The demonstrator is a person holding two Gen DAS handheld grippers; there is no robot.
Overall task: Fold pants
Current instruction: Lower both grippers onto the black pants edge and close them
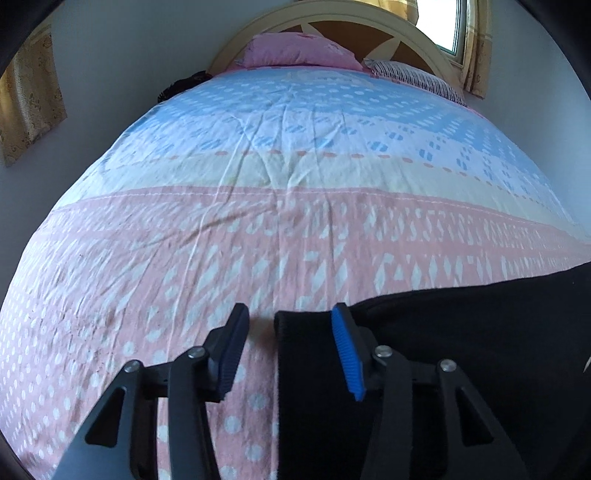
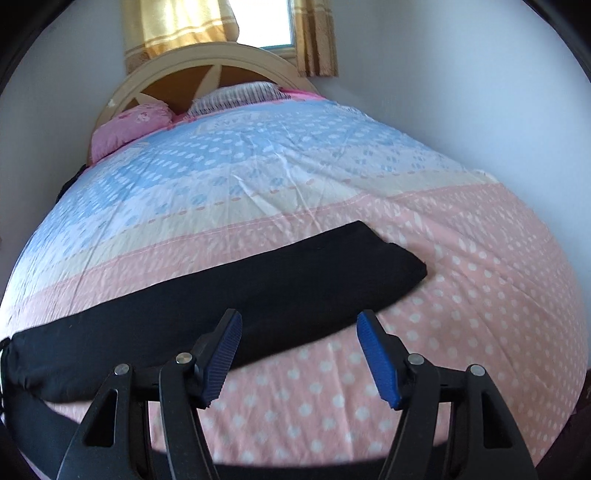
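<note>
Black pants (image 2: 258,280) lie stretched in a long band across the pink dotted part of the bedspread (image 2: 461,295), one end at the right and the other running off to the lower left. My right gripper (image 2: 297,325) hovers open over the band's near edge, its blue pads apart with nothing pressed between them. In the left wrist view the pants (image 1: 461,332) fill the lower right. My left gripper (image 1: 291,314) straddles their end edge: the right finger is over the cloth, the left finger over bare bedspread (image 1: 184,258). A gap shows beside the cloth, so the jaws stand open.
The bed runs back to a cream arched headboard (image 1: 332,14) with a pink pillow (image 1: 295,51) and a striped pillow (image 1: 413,77). A window with gold curtains (image 2: 177,26) is behind it. White walls flank both sides. A dark item (image 1: 181,85) sits at the bed's far left edge.
</note>
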